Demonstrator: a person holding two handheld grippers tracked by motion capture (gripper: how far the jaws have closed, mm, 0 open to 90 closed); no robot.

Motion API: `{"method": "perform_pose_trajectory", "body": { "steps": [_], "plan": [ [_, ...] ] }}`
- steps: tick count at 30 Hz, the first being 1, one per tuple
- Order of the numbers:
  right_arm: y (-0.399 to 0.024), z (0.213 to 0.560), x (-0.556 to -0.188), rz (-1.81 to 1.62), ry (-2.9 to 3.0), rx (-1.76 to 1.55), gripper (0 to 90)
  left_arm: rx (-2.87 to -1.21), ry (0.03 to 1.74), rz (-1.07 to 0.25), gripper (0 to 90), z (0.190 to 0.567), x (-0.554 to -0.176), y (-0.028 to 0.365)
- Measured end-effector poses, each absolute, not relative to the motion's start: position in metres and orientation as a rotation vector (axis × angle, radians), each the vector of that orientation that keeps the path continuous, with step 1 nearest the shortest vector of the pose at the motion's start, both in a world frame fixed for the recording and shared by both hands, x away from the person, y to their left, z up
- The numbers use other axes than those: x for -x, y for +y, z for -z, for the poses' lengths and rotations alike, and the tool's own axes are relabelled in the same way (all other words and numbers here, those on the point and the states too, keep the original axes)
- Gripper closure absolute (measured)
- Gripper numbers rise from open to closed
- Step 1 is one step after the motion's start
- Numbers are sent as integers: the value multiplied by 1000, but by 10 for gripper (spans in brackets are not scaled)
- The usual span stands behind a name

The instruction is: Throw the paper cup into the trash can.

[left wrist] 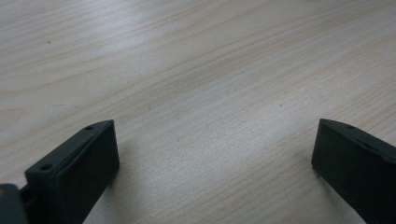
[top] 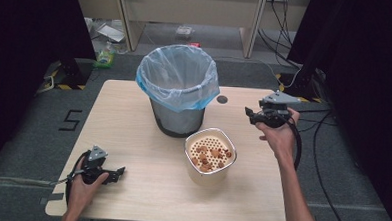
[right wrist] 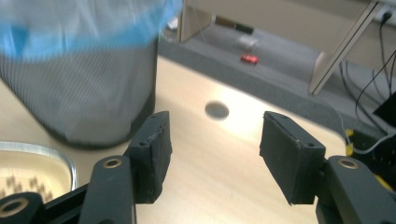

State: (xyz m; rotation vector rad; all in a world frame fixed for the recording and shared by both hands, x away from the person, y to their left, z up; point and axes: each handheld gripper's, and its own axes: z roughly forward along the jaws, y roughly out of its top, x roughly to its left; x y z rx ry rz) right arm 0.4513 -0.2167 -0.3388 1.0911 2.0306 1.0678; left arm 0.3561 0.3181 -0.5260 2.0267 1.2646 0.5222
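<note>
A person stands at the table (top: 133,118) with a gripper in each hand, and neither holds anything. The right gripper (top: 250,116) hangs in the air to the right of the bin (top: 177,89), its jaws spread with nothing between them. The left gripper (top: 118,173) rests low near the front left corner, jaws wide apart over bare wood.

The tub (top: 210,156) sits just in front of the bin, between the two hands, with brown scraps (top: 211,156) lying on its perforated insert. This looks like the approach step: the scraps seem bound for the bin, and nothing has been gripped yet. The next move probably calls for the right gripper to swing down and left to the tub's rim and close firmly on it, since the tub is broad and may tip when lifted.

The right gripper view catches the bin's mesh wall (right wrist: 84,93), a corner of the tub (right wrist: 42,158) and the dark round hole (right wrist: 217,110) in the tabletop. The left gripper view gives wood grain between its jaws. From above, the blue bag liner (top: 178,72) and the bin's open mouth come clear.
</note>
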Motion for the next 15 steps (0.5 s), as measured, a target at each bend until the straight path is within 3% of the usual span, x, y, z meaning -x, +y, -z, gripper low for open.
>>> {"method": "perform_pose_trajectory", "body": {
  "steps": [15],
  "plan": [
    [-242, 423, -414, -1048, 2043, -1229, 404, -2027, 1265, -522, 0, 526, -356, 318]
  ]
}}
